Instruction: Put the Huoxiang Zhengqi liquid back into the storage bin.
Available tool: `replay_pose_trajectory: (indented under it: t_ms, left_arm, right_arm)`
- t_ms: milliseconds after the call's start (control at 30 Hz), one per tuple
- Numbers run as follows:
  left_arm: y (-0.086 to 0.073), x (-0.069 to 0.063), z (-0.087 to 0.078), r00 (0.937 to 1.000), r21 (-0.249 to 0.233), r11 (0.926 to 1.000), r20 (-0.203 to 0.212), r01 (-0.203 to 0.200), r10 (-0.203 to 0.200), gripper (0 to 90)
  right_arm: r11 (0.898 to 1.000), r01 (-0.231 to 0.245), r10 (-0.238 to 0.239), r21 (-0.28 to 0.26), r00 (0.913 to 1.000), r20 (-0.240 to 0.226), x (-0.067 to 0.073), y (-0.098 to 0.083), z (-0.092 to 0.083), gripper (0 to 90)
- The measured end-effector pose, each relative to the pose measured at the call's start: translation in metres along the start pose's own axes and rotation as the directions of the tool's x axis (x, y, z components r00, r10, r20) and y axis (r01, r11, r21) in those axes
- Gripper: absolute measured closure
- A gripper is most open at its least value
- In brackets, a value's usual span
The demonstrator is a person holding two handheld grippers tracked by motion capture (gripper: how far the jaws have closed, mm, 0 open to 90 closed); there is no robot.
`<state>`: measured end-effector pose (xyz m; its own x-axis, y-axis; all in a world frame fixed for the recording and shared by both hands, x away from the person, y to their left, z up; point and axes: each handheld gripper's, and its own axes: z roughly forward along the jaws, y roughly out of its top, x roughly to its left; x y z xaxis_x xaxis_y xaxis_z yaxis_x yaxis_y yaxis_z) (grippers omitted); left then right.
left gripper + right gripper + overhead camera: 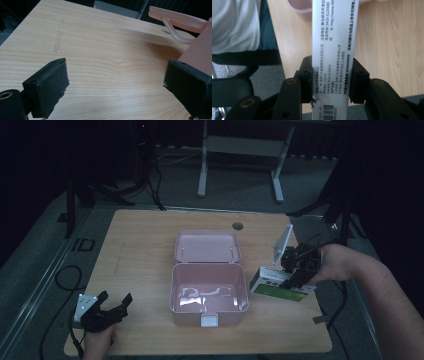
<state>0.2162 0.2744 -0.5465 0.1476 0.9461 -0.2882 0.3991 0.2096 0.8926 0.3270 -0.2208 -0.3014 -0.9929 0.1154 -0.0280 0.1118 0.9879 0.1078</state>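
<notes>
A pink plastic box [209, 296] stands open in the middle of the wooden table [135, 250], its lid [207, 246] folded back. Just right of it, a white and green medicine carton [280, 285] is clamped by my right gripper [295, 270]. In the right gripper view the carton's white printed side [333, 55] runs up between both black jaws, which press on its two faces. My left gripper [114, 302] rests open near the table's front left corner with nothing between its pads [47, 85]. The box's side wall [200, 50] and lid [175, 17] show beyond the right pad.
A grey plate [282, 244] stands up behind the right gripper. A round cable hole [237, 225] sits near the table's far edge. Cables trail on the floor at left [65, 275]. Desk legs [202, 175] stand beyond the table. A chair and pale clothing [234, 27] lie past the table edge.
</notes>
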Motion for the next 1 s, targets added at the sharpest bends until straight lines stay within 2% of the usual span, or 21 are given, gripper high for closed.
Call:
replay_pose_trajectory:
  t_ms: [200,367,533,1000]
  left_arm:
    - [0.000,0.000,0.000,1.0000,-0.002,1.0000,0.002,0.000,0.000,5.9]
    - [0.000,0.000,-0.001,1.0000,-0.004,1.0000,0.003,0.000,0.000,5.8]
    - [0.000,0.000,-0.001,1.0000,-0.006,1.0000,0.005,0.000,0.000,5.9]
    - [0.001,0.000,-0.001,1.0000,-0.006,1.0000,0.009,-0.003,0.003,5.9]
  right_arm:
    - [0.999,0.038,-0.038,-0.017,0.9993,0.001,0.008,0.023,-0.010,61.9]
    - [0.997,0.075,-0.075,0.000,0.9971,0.011,0.013,0.045,-0.013,61.9]
    - [0.994,0.109,-0.109,-0.014,0.9938,0.019,0.015,0.064,-0.015,61.9]
    - [0.984,0.178,-0.178,-0.017,0.9839,0.016,0.014,0.105,-0.001,61.9]
